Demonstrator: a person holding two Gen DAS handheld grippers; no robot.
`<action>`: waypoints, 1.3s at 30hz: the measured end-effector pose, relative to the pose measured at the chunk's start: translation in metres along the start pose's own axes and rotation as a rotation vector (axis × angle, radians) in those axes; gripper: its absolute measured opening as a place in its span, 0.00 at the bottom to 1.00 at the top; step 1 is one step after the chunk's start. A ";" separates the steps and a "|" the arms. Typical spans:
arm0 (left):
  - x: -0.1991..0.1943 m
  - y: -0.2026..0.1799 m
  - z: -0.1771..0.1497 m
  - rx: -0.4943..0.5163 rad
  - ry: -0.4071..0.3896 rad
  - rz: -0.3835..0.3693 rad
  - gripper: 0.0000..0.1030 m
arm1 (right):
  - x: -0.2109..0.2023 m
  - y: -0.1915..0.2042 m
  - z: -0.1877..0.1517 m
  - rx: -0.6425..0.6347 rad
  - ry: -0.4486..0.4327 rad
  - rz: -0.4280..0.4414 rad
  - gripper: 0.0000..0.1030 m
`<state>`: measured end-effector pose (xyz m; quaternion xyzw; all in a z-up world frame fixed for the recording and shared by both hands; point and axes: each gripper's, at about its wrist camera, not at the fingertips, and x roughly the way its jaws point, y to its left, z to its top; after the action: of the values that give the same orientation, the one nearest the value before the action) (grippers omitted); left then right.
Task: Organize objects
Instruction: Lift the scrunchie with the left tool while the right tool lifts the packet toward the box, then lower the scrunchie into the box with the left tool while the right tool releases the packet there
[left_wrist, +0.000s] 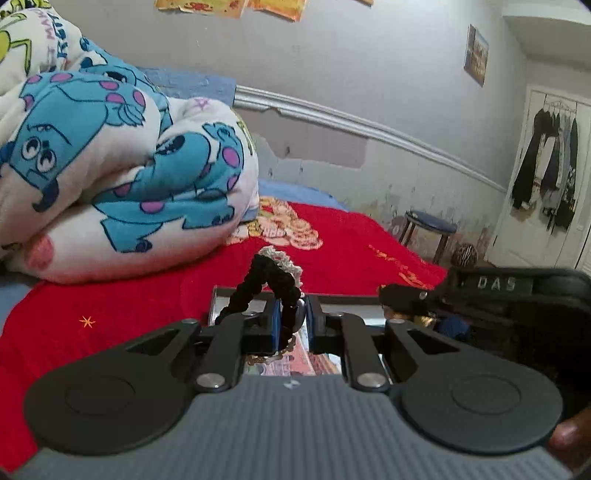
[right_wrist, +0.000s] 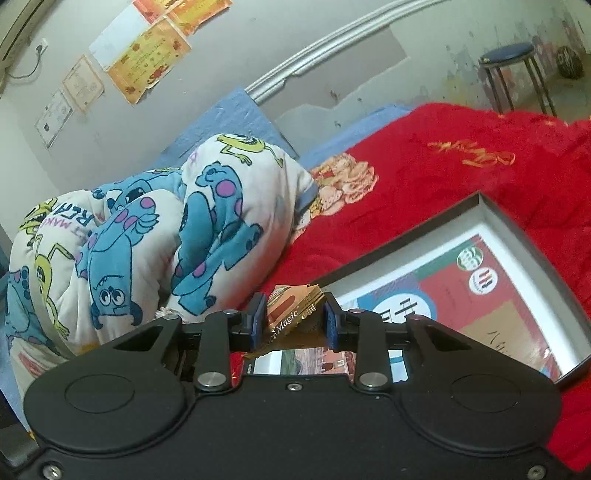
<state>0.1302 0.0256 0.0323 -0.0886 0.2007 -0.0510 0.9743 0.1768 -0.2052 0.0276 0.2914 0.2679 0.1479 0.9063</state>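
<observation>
Setting: a bed (right_wrist: 461, 177) under a red blanket, with a shallow open box (right_wrist: 491, 218) lying on it and a folded cartoon-print quilt (left_wrist: 122, 166) piled toward the wall.
Left hand-held gripper (left_wrist: 291, 325): closed down narrow on a black scrunchie (left_wrist: 266, 284) trimmed with white lace; the loop stands up above the pads and hangs free of the blanket.
Right hand-held gripper (right_wrist: 294, 319): pinched on a gold snack packet (right_wrist: 291, 314), which sits tilted between the blue pads with part of its printed name showing.
Where the things are: both items are held in the air just above the near part of the box, whose printed floor shows through the gap under each gripper.
Box contents: the part in the right wrist view holds nothing but its printed liner; the rest is hidden by the gripper bodies.
Relation of the two grippers: the right one shows at the right edge of the left wrist view, just beside the left one.
Step in hand: carrying, as I judge it, with both items picked up and neither yet set down in the box.
Next move calls for: lowering each item onto the box floor in separate spots, then opening the pads; the scrunchie is soft and may cling to a pad, so a clean lift away matters.
</observation>
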 end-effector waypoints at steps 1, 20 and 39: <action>0.003 0.000 -0.001 0.004 0.007 0.001 0.17 | 0.003 -0.003 0.000 0.016 0.002 -0.002 0.30; 0.033 0.000 -0.017 0.019 0.096 0.018 0.18 | 0.031 -0.028 -0.011 0.090 0.069 -0.050 0.30; 0.040 0.002 -0.022 0.006 0.151 0.002 0.18 | 0.033 -0.016 -0.025 0.048 0.108 -0.056 0.30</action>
<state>0.1583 0.0185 -0.0032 -0.0814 0.2735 -0.0572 0.9567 0.1909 -0.1925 -0.0128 0.2968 0.3281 0.1314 0.8871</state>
